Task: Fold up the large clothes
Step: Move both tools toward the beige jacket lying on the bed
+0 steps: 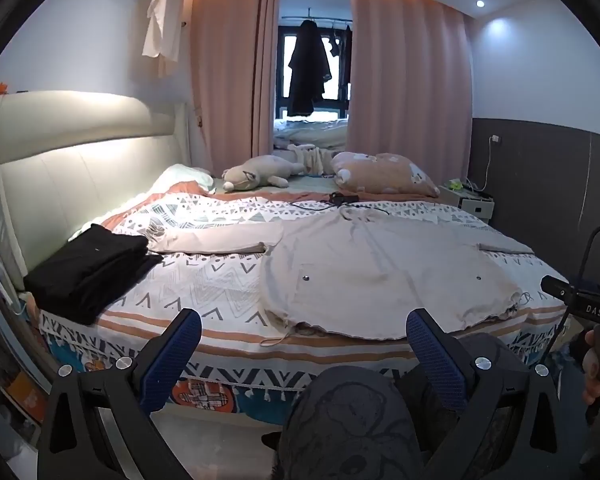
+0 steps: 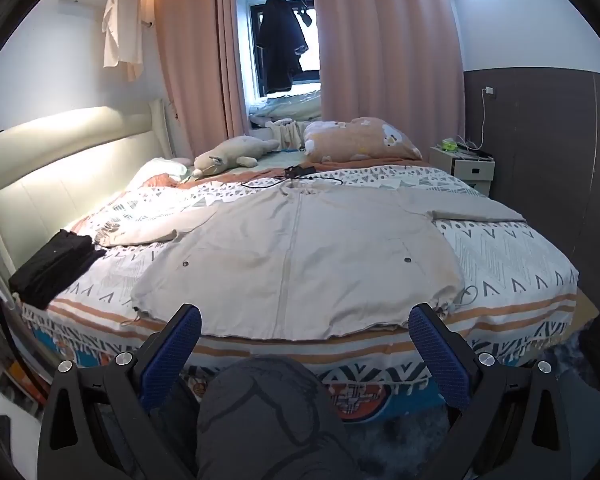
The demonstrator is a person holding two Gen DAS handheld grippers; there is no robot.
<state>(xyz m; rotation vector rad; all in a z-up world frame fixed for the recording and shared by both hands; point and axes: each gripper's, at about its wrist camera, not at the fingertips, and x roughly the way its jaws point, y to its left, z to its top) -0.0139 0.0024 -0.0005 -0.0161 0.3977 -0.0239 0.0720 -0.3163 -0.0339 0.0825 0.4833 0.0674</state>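
Presently both tools stand idle at the foot of the bed. The left gripper [image 1: 304, 344] has its blue-padded jaws spread wide with nothing between them, and the right gripper [image 2: 305, 340] is likewise fully spread and empty. Each is tilted slightly downward and held short of the mattress edge, above the person's grey-trousered knee [image 2: 260, 400]; neither touches any cloth.

Ahead of both lies the task item: a large beige zip-front jacket with snap-fastened pockets and a drawstring hem [image 2: 296, 256], spread flat and face up on the patterned white, orange and grey bedspread [image 2: 512, 264]. Its hem runs along the near edge of the bed, just beyond the fingertips; its collar points away toward the pillows. The long axis of the body therefore runs straight away from the grippers, while the sleeves extend sideways, one to each side.

Judged from the two views, the jacket sits right of centre for the left gripper and nearly dead ahead for the right gripper, so the right is nearer the garment's middle and right sleeve [image 2: 476, 212], the left nearer the left sleeve [image 1: 216, 240].

A folded black garment stack [image 1: 88, 268] rests at the bed's left corner, well apart from the jacket.
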